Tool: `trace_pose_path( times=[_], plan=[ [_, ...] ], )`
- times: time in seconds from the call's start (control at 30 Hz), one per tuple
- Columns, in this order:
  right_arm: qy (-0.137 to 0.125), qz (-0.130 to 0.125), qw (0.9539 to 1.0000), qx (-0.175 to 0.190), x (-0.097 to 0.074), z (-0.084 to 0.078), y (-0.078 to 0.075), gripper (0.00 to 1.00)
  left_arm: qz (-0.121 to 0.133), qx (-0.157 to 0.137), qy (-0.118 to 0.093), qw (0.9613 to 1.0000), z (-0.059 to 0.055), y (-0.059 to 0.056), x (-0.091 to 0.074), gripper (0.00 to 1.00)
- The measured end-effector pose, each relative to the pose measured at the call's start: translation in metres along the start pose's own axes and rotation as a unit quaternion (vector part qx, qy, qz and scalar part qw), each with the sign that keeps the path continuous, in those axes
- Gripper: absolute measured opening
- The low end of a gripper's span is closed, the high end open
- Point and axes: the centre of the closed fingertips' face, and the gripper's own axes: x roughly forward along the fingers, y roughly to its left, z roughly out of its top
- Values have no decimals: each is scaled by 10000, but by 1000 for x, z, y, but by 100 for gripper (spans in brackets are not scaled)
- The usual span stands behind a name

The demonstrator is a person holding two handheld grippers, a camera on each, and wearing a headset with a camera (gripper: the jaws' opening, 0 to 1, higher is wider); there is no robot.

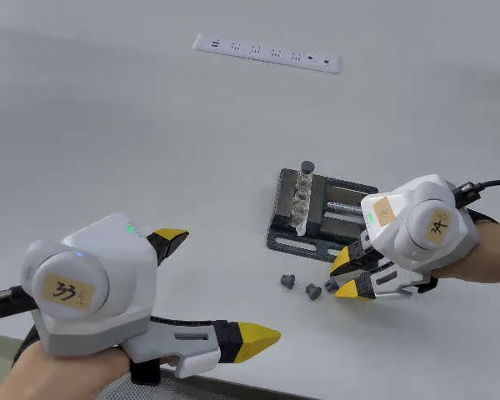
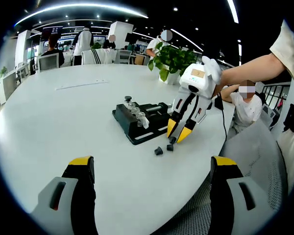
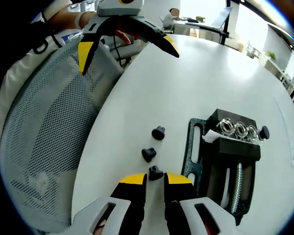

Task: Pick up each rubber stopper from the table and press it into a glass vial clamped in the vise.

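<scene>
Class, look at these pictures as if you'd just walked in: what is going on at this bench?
A person at a white table holds a gripper in each hand. The right gripper is down at the nearest of three loose rubber stoppers, jaws a narrow gap apart; whether it grips it is unclear. The vise clamps a row of glass vials, one with a fitted stopper. The left gripper hangs open and empty.

Left tongs [image 1: 217, 287] sit low near the body, pointing right, jaws spread wide, gripped by left hand [image 1: 54, 377]. Right tongs [image 1: 342, 276] angle down-left, jaws drawn to a narrow gap; right forearm [image 1: 493, 260] enters from the right edge.
</scene>
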Motion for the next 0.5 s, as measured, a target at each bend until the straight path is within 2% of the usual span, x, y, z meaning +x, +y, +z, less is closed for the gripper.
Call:
trace_pose_path(
  times=[0.33, 0.5],
  plan=[
    [-85, -183, 9997, 146, -1, 1, -2, 7, -58, -28, 16, 10000, -1, -2, 4, 98],
    [-166, -335, 9990, 255, -10, 3, -3, 7, -133, -25, 12, 9999, 1, -6, 7, 98]
  ],
)
